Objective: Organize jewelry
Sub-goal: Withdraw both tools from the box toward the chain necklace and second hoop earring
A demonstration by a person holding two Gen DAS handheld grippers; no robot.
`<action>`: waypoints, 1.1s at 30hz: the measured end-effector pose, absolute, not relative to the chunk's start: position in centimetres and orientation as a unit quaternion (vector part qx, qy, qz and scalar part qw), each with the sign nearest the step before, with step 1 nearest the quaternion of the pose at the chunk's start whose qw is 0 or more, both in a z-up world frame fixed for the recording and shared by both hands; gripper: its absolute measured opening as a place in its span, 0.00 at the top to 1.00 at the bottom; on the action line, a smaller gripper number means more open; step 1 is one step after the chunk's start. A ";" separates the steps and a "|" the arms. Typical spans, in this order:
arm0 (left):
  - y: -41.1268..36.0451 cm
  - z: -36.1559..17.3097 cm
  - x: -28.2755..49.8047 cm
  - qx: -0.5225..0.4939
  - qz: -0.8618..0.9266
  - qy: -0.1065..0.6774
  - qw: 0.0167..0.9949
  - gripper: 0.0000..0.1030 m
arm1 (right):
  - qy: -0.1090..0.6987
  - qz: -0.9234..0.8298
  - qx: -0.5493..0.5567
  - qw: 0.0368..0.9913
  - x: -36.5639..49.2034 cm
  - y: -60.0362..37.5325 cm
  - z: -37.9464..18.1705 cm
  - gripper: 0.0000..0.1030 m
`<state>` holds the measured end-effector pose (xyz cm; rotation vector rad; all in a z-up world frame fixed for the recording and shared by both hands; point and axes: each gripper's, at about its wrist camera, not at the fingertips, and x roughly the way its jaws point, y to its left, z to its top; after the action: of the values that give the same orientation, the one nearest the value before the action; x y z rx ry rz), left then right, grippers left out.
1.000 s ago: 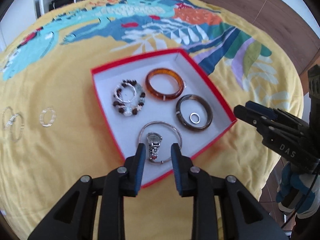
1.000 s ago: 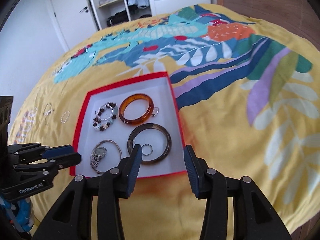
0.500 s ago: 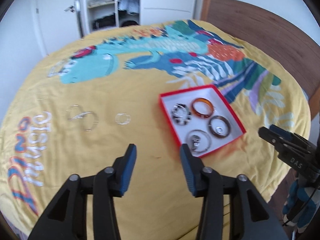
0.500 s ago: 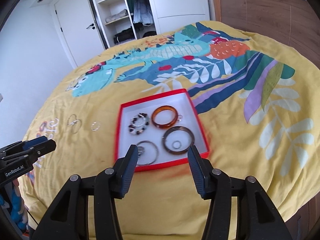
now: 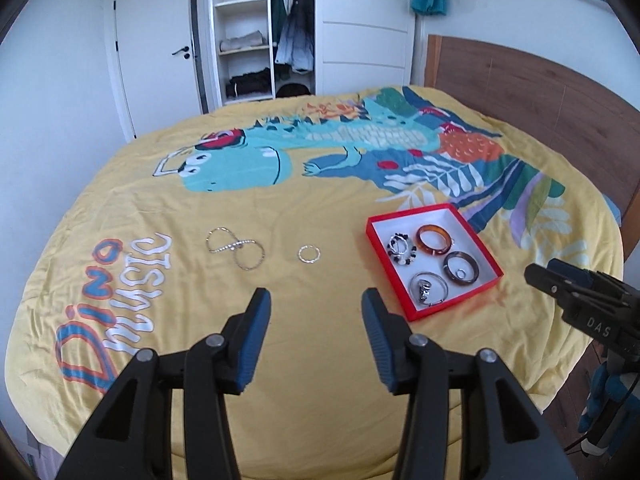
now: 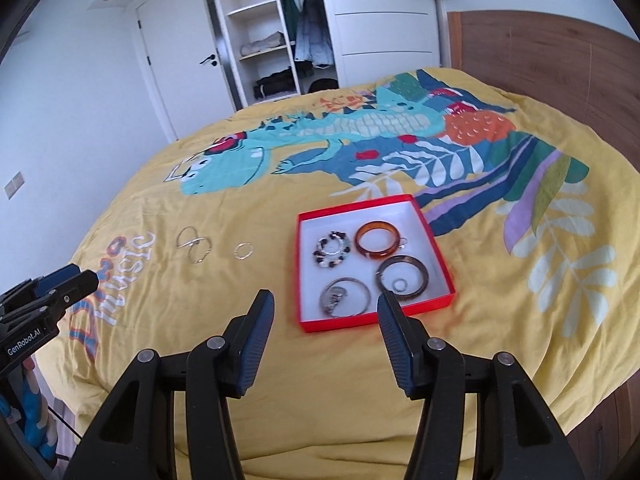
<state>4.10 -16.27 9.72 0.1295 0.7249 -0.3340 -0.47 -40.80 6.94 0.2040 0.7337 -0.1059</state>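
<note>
A red box [image 5: 375, 227] [image 6: 304, 216] with a white floor lies on the yellow bedspread. It holds a beaded bracelet [image 5: 403, 249] [image 6: 332, 252], an amber bangle [image 5: 434, 239] [image 6: 377, 239], a dark bangle [image 5: 462, 272] [image 6: 403, 278] with a small ring inside, and a silver bangle with a watch [image 5: 429, 289] [image 6: 344, 297]. Left of the box lie a small silver bracelet [image 5: 309, 255] [image 6: 244, 251] and two linked silver bangles [image 5: 236, 249] [image 6: 195, 245]. My left gripper [image 5: 316, 312] is open and empty, above the bedspread. My right gripper [image 6: 326, 316] is open and empty, near the box's front edge.
The bedspread [image 5: 280, 208] carries a dinosaur print and covers the whole bed. A wooden headboard [image 5: 540, 100] stands at the right. A white wardrobe [image 5: 260, 32] with open shelves and a door stand beyond the far edge.
Both grippers have pulled back and up from the box, so the whole bed shows. The left gripper has opened wider and swung left, away from the watch in the box.
</note>
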 end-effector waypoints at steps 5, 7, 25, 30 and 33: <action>-14.3 10.5 2.8 0.053 -0.156 0.340 0.926 0.56 | 0.355 -0.040 0.084 0.930 -1.2 -38.3 7.8 0.48; -13.4 10.6 2.5 0.047 -0.152 0.337 0.928 0.56 | 0.354 -0.034 0.078 0.931 -1.3 -37.4 8.1 0.48; -9.3 5.8 6.8 0.018 -0.118 0.400 0.909 0.55 | 0.398 0.006 0.054 0.916 3.1 -33.6 5.3 0.48; -8.5 3.6 9.2 0.008 -0.107 0.425 0.899 0.55 | 0.414 0.018 0.055 0.908 5.6 -33.1 3.9 0.48; -7.7 2.3 10.8 -0.001 -0.099 0.438 0.893 0.55 | 0.425 0.027 0.055 0.903 7.4 -32.7 2.9 0.48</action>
<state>10.77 -7.73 2.28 -0.0016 0.9089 -0.2046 7.41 -32.71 2.89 0.1128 0.8785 0.0557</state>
